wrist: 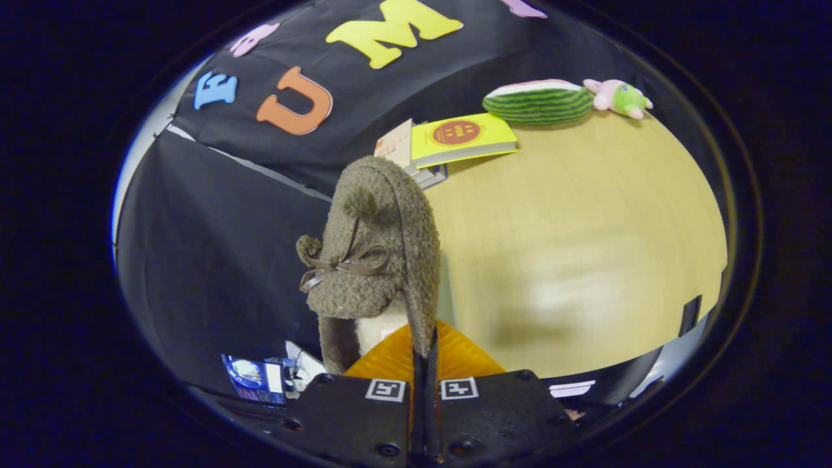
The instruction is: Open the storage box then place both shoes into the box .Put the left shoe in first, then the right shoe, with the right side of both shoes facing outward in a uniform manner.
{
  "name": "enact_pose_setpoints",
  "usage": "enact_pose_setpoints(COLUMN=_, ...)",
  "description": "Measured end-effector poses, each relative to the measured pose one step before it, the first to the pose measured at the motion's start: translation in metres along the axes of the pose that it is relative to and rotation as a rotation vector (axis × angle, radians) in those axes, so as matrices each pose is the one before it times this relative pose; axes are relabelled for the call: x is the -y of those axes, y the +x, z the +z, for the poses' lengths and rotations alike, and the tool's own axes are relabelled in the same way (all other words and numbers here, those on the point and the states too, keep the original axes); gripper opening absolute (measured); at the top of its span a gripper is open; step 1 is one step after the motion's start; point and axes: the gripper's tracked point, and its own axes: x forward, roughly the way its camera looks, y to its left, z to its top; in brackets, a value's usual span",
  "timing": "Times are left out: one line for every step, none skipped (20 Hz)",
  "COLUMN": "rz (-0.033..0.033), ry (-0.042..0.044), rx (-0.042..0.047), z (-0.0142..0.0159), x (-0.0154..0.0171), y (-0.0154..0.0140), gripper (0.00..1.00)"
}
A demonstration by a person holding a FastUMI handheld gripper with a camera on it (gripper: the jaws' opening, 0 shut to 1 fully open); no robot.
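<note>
Fingers of the gripper (426,364) are pressed nearly together, pinching the edge of a fuzzy brown shoe (374,260) that hangs upright just ahead of them, its ribbon bow facing the camera. Beyond the shoe, over the wooden table (585,260), lie a yellow book (463,136), a watermelon plush (538,102) and a small pink-green toy (619,97).

One shoe (377,260), two books (463,138), two plush toys (538,102).
</note>
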Motion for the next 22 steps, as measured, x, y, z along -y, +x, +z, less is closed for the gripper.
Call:
enact_pose_setpoints(rz=-0.00746, ry=-0.02107, rx=-0.00799, z=-0.00258, x=-0.01411, y=0.00757, gripper=0.06)
enact_pose_setpoints(rz=-0.00618, ry=-0.01213, rx=-0.00776, z=-0.00219, x=-0.01245, y=0.00808, gripper=0.06)
enact_pose_setpoints(rz=-0.00197, ry=-0.00543, rx=-0.00386, z=-0.00128, x=-0.01169, y=0.00987, gripper=0.06)
enact_pose_setpoints(rz=-0.00340, ry=-0.00249, rx=-0.00382, z=-0.00166, x=-0.00949, y=0.00996, gripper=0.06)
enact_pose_setpoints(rz=-0.00637, ry=0.00058, rx=-0.00906, z=-0.00337, x=-0.00588, y=0.01011, gripper=0.06)
enact_pose_setpoints(rz=-0.00812, ry=0.00463, rx=-0.01288, z=-0.00272, x=-0.00345, y=0.01187, gripper=0.06)
enact_pose_setpoints(rz=-0.01044, ry=0.01240, rx=-0.00696, z=-0.00195, x=-0.00161, y=0.01222, gripper=0.06)
enact_pose_setpoints(rz=-0.01654, ry=0.00850, rx=-0.00447, z=-0.00150, x=0.00145, y=0.01273, gripper=0.06)
enact_pose_setpoints(rz=-0.02263, ry=-0.00346, rx=-0.00931, z=-0.00435, x=0.00426, y=0.01414, gripper=0.06)
enact_pose_setpoints(rz=-0.02559, ry=-0.00025, rx=-0.02977, z=-0.00816, x=0.00576, y=0.01143, gripper=0.06)
enact_pose_setpoints(rz=-0.01309, ry=0.01654, rx=-0.02628, z=-0.01055, x=0.00165, y=0.00776, gripper=0.06)
enact_pose_setpoints(rz=0.00079, ry=0.01513, rx=-0.01376, z=-0.00585, x=-0.00116, y=0.00721, gripper=0.07)
enact_pose_setpoints(rz=0.00200, ry=-0.00142, rx=-0.00805, z=-0.00345, x=-0.00176, y=0.00531, gripper=0.06)
enact_pose_setpoints(rz=0.00527, ry=-0.00354, rx=-0.00225, z=-0.00228, x=-0.00012, y=0.00411, gripper=0.07)
enact_pose_setpoints(rz=0.00749, ry=0.00704, rx=-0.00211, z=-0.00119, x=-0.00132, y=0.00303, gripper=0.09)
enact_pose_setpoints(rz=0.01047, ry=0.00533, rx=0.00671, z=0.00120, x=-0.00201, y=0.00034, gripper=0.15)
enact_pose_setpoints(rz=0.00752, ry=0.00027, rx=0.01778, z=0.00291, x=-0.00089, y=-0.00114, gripper=0.19)
enact_pose_setpoints(rz=0.01645, ry=-0.00417, rx=0.01484, z=0.00239, x=-0.00244, y=-0.00229, gripper=0.23)
enact_pose_setpoints(rz=0.00899, ry=-0.00232, rx=0.01383, z=0.00217, x=-0.00051, y=-0.00274, gripper=0.26)
enact_pose_setpoints(rz=0.00678, ry=-0.00636, rx=0.01660, z=0.00260, x=-0.00054, y=-0.00514, gripper=0.38)
enact_pose_setpoints(rz=-0.00016, ry=-0.02081, rx=0.01357, z=0.00173, x=0.00033, y=-0.00310, gripper=0.46)
enact_pose_setpoints(rz=-0.00266, ry=-0.03063, rx=0.02022, z=0.00239, x=0.00057, y=-0.00419, gripper=0.52)
